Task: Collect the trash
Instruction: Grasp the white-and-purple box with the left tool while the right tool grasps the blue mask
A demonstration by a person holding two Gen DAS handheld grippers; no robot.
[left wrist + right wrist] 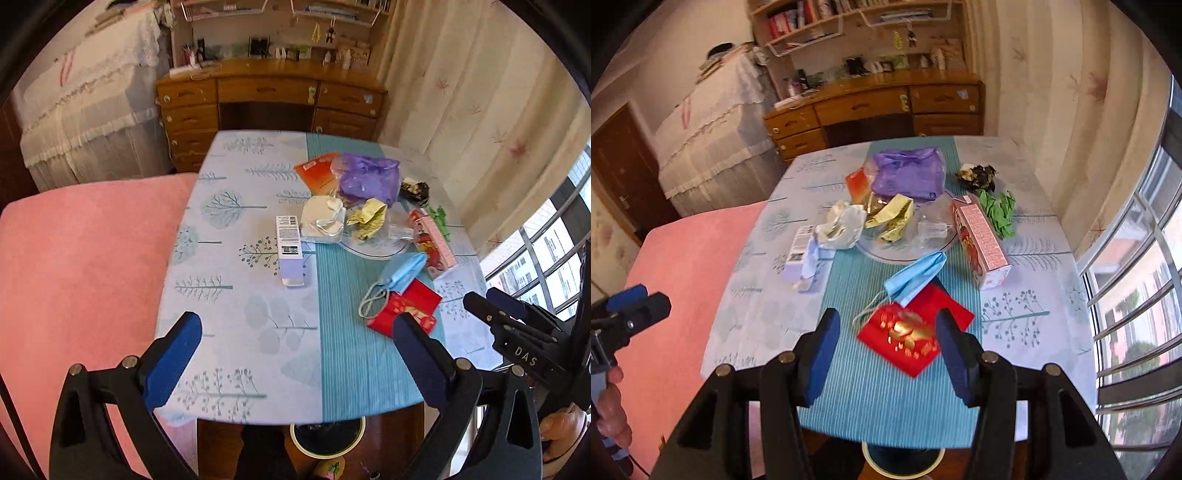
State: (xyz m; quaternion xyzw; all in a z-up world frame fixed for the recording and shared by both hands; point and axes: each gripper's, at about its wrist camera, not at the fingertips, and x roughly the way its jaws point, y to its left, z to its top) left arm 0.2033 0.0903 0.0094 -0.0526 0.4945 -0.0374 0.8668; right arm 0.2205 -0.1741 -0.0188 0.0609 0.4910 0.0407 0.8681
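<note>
Trash lies on a table with a blue tree-print cloth [240, 295]: a red envelope [912, 332], a blue face mask [916, 275], a red and pink carton [980, 242], a lilac box [290, 249], crumpled white paper [323, 218], a yellow wrapper [892, 218], a purple bag [367, 177], an orange packet [319, 171]. My right gripper [886, 343] is open and empty, just above the red envelope. My left gripper [299, 339] is open and empty over the table's near edge. The right gripper also shows in the left wrist view [495, 302].
A bin with a pale rim [327, 439] stands on the floor under the table's near edge. A pink cushion [81, 280] is at the left. A wooden desk [269, 99] stands behind the table, curtains [480, 110] and a window [1137, 295] at the right.
</note>
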